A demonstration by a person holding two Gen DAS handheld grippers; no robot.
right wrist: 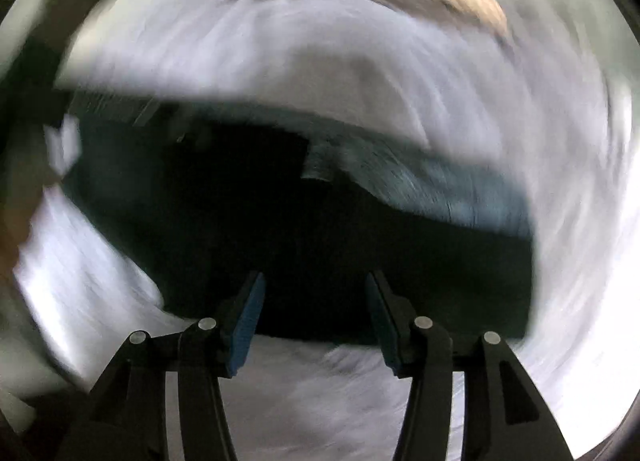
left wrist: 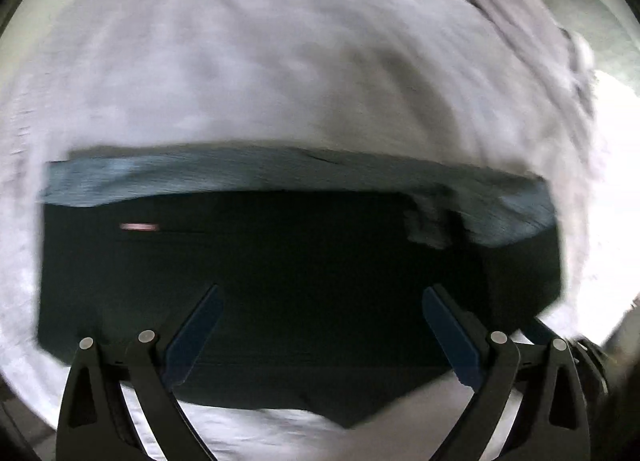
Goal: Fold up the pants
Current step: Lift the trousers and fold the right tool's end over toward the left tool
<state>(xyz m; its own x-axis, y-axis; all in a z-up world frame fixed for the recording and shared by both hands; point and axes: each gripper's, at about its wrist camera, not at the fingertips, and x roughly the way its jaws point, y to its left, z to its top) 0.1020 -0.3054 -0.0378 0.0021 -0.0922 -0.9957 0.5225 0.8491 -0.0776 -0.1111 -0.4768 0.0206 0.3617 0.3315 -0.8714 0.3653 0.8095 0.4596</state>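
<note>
Left wrist view: your left gripper (left wrist: 320, 325) has its jaws wide apart, nothing between them. The pants (left wrist: 280, 269) lie flat just ahead on a pale sheet (left wrist: 240, 81), already a compact dark block, so probably one or more folds in. A lighter blue-grey band (left wrist: 260, 173) runs along the far edge, likely waistband or inside fabric. A small reddish tag (left wrist: 138, 226) sits far left on the dark cloth. Near edge dips to a point at centre. Frame is blurred, so seams are unreadable.

Right wrist view: your right gripper (right wrist: 314, 301) also has jaws apart, empty, fingertips over the near edge of the pants (right wrist: 280, 221). The same lighter band (right wrist: 460, 189) shows far right. The sheet (right wrist: 320, 401) surrounds the cloth. Heavy blur here; far-left detail can't be made out.

Handling: expect soft, limp, light cloth that sags and slides layer over layer. Pinch all stacked layers at the near corners, one gripper each, not mid-edge. Lift low and together or the top layer will likely peel off.
</note>
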